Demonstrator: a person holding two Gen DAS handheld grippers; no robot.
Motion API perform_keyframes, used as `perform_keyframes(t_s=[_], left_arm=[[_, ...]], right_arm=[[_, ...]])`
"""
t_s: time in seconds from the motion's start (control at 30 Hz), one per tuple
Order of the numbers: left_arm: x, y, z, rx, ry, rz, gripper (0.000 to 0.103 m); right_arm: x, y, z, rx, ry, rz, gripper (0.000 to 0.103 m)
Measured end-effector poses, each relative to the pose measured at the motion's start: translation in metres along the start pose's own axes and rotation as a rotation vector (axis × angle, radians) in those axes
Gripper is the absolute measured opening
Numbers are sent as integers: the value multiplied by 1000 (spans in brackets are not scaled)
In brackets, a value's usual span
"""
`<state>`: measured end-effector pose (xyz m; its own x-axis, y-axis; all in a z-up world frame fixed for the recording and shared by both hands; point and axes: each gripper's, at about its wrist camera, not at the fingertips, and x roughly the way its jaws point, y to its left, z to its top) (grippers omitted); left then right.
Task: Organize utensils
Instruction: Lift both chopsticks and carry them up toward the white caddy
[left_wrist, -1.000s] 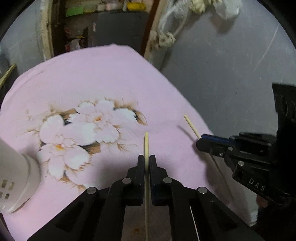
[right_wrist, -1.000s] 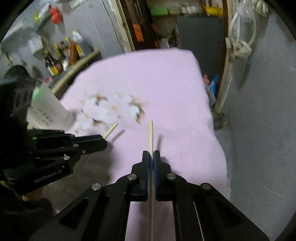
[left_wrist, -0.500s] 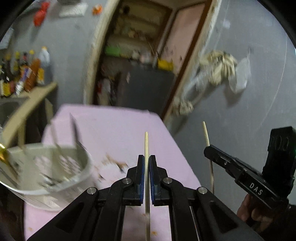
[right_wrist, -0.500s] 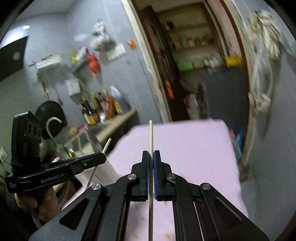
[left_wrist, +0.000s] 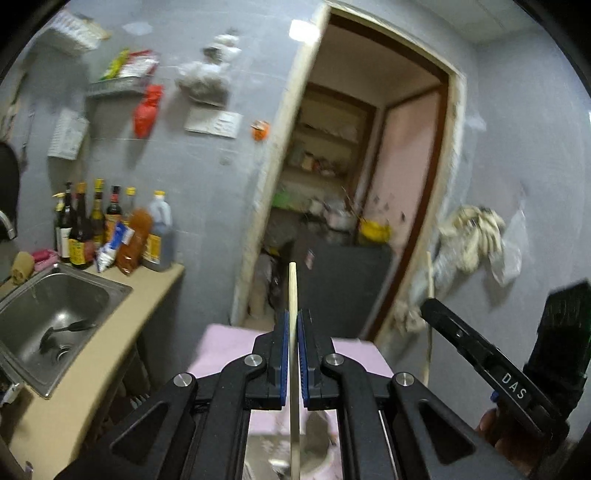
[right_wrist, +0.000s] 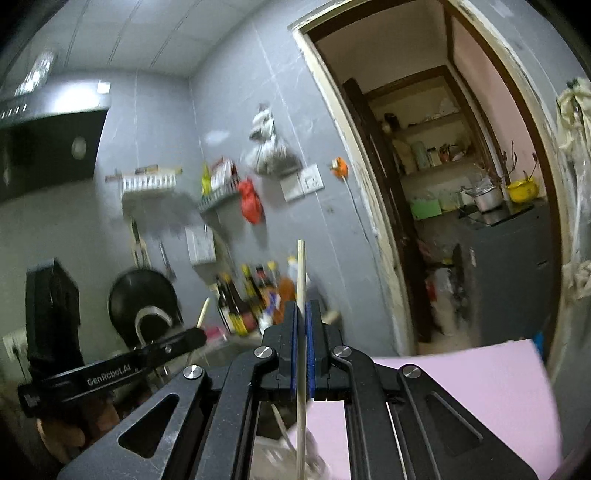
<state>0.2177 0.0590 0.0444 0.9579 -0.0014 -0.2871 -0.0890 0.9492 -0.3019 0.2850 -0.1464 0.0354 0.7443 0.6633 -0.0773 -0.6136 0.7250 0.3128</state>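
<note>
Dim, cool indoor light; motion blur smears the grey tiled wall (left_wrist: 207, 177) and pink cloth (right_wrist: 498, 387); fisheye bends the edges, corners black.

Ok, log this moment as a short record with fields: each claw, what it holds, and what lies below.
left claw: shut on a chopstick, stick upright between the blue pads
right claw: shut on a second chopstick, also upright
below the claws: pink cloth; a blurred pale container, contents unclear
side counter: steel sink, sauce bottles
backdrop: grey tiled wall, open doorway
</note>
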Motion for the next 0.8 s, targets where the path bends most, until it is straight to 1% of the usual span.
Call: perform_keyframes(t_s=[0.1,0.2,0.33,0.47,0.57,0.8], left_arm=[[4,32,8,-84,-45,37,5],[9,59,5,-154,-85,79,5],[19,79,-2,-189,-135,112,5],[28,87,-9,-199,-181,133,5],[29,86,-19,-206,-219,155,5],[19,70,-41,-151,-309,264,5]], right_arm=[[19,5,-7,43,-39,-6,4],[37,10,-22,67,-84,-37,4],[51,14,-47,62,-113,-85,4],[54,13,-69,47,-115,-116,4],[54,12,-83,29,-114,-123,4],[48,7,-99,23,-146,-119,4]])
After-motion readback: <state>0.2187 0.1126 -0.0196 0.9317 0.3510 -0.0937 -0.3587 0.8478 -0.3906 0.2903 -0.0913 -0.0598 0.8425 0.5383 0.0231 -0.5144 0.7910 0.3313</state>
